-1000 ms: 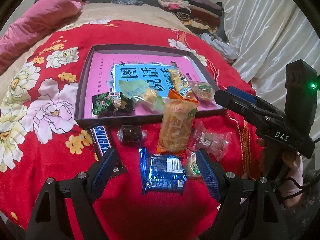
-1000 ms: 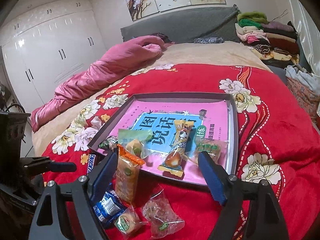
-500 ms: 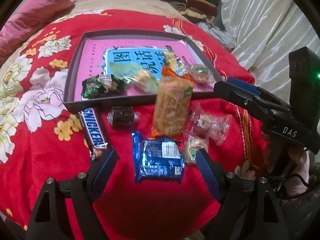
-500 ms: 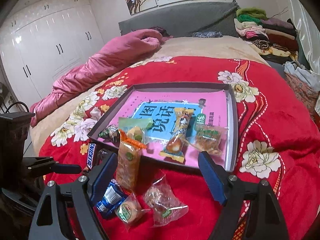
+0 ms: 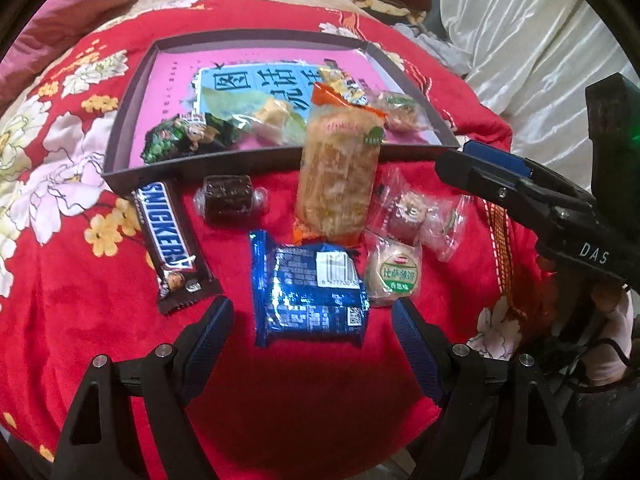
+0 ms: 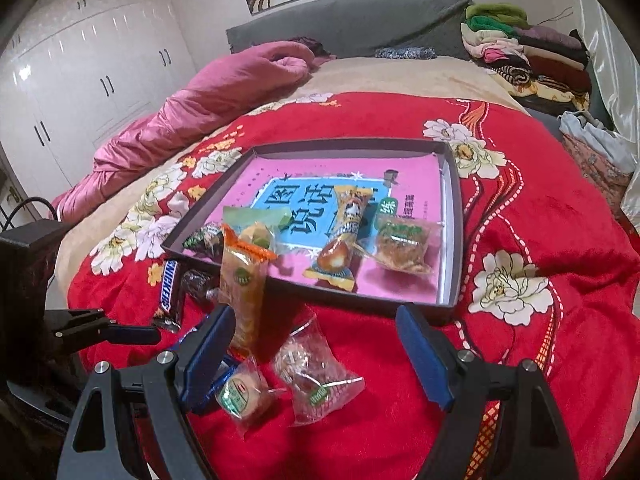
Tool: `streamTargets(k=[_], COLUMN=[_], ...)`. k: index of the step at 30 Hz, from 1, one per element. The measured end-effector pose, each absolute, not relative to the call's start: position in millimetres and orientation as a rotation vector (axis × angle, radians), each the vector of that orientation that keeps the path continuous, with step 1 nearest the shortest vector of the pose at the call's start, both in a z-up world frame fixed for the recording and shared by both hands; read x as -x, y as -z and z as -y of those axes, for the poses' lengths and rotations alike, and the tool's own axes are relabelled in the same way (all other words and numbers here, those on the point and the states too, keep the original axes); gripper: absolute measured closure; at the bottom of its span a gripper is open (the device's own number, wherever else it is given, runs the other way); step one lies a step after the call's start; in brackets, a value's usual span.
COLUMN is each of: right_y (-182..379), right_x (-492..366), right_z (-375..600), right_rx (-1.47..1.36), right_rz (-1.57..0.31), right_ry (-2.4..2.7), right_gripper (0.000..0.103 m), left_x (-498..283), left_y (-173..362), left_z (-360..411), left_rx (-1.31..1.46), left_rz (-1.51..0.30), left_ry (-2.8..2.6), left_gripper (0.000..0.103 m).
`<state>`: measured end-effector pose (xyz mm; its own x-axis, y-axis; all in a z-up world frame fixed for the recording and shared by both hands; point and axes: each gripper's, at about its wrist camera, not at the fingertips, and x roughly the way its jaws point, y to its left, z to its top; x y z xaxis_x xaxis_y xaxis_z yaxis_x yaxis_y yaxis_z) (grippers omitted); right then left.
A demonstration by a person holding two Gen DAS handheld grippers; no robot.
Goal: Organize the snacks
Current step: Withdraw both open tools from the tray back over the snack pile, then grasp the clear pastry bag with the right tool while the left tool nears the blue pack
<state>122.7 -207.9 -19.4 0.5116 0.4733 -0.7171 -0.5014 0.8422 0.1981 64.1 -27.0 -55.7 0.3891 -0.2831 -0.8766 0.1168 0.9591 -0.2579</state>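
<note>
Red flowered bedding (image 5: 320,392) carries the whole job: a shallow tray (image 5: 132,112) already has several snacks in it, and more lie loose on the bed in front of it.

Straight ahead of the left tongs (image 5: 312,320), between the wide-open fingers but touched by neither, lies the blue packet (image 5: 308,296). Just right of it sits a round green-labelled biscuit (image 5: 394,276); beyond that is a clear-wrapped sweet (image 5: 416,212). A tall orange-topped pack (image 5: 340,176) leans on the tray's near wall, further out from the tongs. A dark wrapped cake (image 5: 228,198) and a Snickers bar (image 5: 168,236) lie off to the left.

The right tongs (image 6: 316,364) hang wide and empty too, over the biscuit and the clear sweet, short of the tray.

The step in hand looks like the approach to a pick, most likely the blue packet. Next, the left tongs need to drop onto its long edges, close, then lift it over the tray wall.
</note>
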Motion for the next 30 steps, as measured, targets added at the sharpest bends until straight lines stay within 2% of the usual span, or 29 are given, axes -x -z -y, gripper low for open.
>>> streamTargets(k=[30], right_y=[44], right_x=[-116], right_z=[196], right_rx=[0.223], right_rz=[-0.928], right_ry=[-0.552], right_gripper=[0.021], left_x=[-69], left_y=[73], left_z=[33], left_rx=[0.129], left_rz=[-1.192], left_ry=[0.222], left_gripper=[0.021])
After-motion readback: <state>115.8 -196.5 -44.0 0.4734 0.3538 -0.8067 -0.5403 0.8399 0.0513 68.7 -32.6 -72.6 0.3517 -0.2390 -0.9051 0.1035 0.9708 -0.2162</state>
